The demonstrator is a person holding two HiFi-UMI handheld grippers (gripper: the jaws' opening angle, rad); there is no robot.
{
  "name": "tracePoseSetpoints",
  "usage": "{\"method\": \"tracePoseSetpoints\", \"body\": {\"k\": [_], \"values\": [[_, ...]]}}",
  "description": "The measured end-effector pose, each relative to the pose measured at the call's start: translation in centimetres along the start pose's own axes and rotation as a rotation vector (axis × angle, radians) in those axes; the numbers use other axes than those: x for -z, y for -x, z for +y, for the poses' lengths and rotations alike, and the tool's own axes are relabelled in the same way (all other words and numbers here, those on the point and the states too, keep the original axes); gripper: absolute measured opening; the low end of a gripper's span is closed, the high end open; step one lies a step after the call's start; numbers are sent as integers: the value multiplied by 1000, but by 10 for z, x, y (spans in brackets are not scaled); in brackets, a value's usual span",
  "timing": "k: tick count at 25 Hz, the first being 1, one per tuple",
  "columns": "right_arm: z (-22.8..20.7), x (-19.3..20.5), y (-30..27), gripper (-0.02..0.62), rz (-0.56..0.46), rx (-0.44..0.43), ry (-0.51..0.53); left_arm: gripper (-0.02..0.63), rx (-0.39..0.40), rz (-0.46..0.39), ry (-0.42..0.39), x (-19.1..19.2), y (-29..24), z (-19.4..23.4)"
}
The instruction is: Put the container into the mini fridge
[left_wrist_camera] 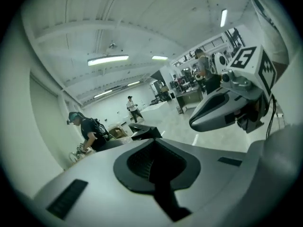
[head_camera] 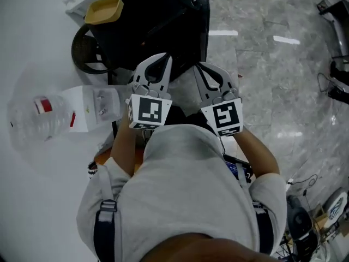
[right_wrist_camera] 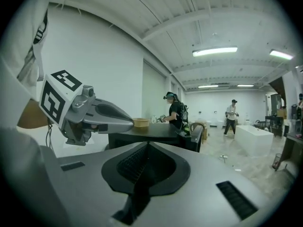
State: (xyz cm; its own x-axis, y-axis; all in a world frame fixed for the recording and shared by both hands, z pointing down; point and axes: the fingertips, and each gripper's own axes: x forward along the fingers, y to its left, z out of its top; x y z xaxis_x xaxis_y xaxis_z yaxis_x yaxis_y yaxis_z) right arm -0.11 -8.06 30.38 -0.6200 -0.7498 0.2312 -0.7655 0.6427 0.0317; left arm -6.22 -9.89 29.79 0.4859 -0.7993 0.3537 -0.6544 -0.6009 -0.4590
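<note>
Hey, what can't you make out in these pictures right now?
- Inside of the black mini fridge: head view shows only its top, right gripper view only its outside.
- Print on the clear bottle: blurred, head view.
- The yellow container: outside the left gripper view, which faces the room.

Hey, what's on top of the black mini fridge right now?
A yellow container sits on the black mini fridge, near one end of its top. The fridge's inside is hidden from every view.

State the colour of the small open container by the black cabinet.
The container is mustard yellow, clearest in the head view.
</note>
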Motion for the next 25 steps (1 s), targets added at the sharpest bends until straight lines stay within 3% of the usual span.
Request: {"method": "tracePoseSetpoints", "body": {"k": [2, 6, 13, 17, 25], "values": [[8, -6, -15, 40, -1, -47, 19, 12, -17, 52, -63, 12, -1, 14], [20, -17, -44, 40, 0, -107, 46, 12, 5, 142, -93, 32, -7, 36], [38, -41, -86, 40, 15, -163, 57, 12, 40, 170, -235, 33, -15, 80], [46, -52, -113, 40, 29, -197, 72, 14, 23, 163, -260, 44, -12, 122], [59, -66, -172, 40, 51, -214, 69, 14, 12, 269, -296, 93, -4, 204]]}}
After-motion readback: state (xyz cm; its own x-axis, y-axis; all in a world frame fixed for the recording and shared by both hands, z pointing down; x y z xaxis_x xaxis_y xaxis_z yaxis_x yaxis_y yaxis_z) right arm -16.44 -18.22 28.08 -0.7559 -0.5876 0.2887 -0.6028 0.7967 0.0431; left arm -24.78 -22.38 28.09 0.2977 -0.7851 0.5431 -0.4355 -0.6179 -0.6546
